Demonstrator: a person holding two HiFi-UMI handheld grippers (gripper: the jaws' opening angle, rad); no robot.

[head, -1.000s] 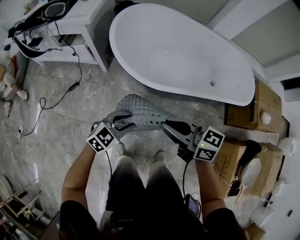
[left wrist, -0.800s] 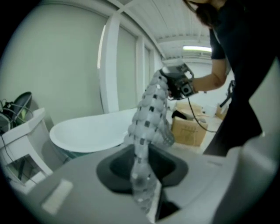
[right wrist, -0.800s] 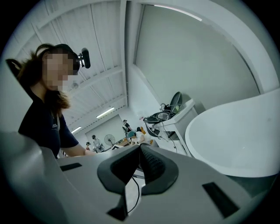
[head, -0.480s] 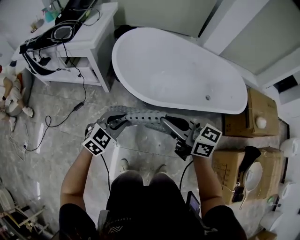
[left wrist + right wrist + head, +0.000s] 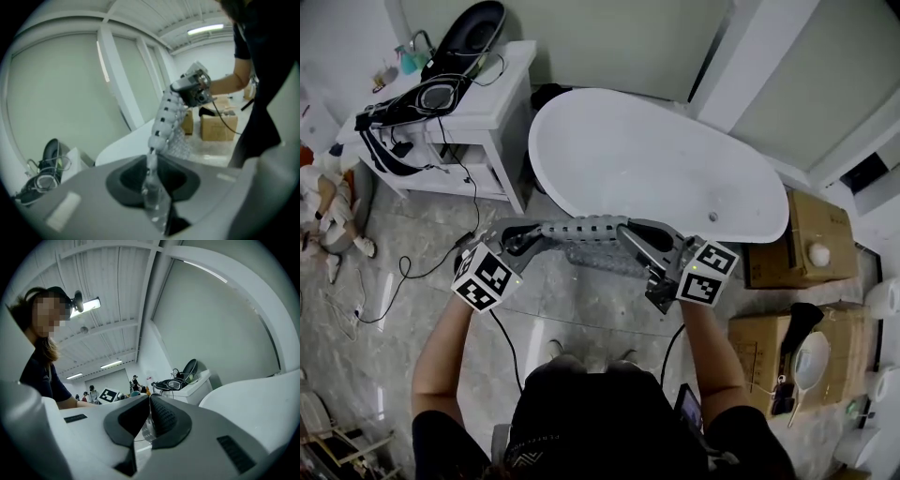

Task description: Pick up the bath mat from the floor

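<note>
The bath mat (image 5: 581, 230) is a grey, translucent, bumpy sheet. It is off the floor and hangs stretched in a band between my two grippers, in front of the bathtub. My left gripper (image 5: 530, 239) is shut on the mat's left end. In the left gripper view the mat (image 5: 164, 122) runs from between the pinching jaws (image 5: 152, 176) up to the right gripper (image 5: 192, 89). My right gripper (image 5: 633, 232) is shut on the other end. In the right gripper view, a thin clear sliver of mat (image 5: 147, 430) shows between its pads (image 5: 161, 416).
A white oval bathtub (image 5: 656, 173) stands just beyond the mat. At the back left a white cabinet (image 5: 478, 103) carries cables and a headset. A cord (image 5: 412, 272) trails over the marble floor. Cardboard boxes (image 5: 811, 239) are stacked on the right. Someone's leg (image 5: 328, 206) shows at the far left.
Both grippers have risen with the mat and moved slightly apart. The mat, which hung as a broad sheet, is now pulled out into a narrow band. The view has lifted with them.
</note>
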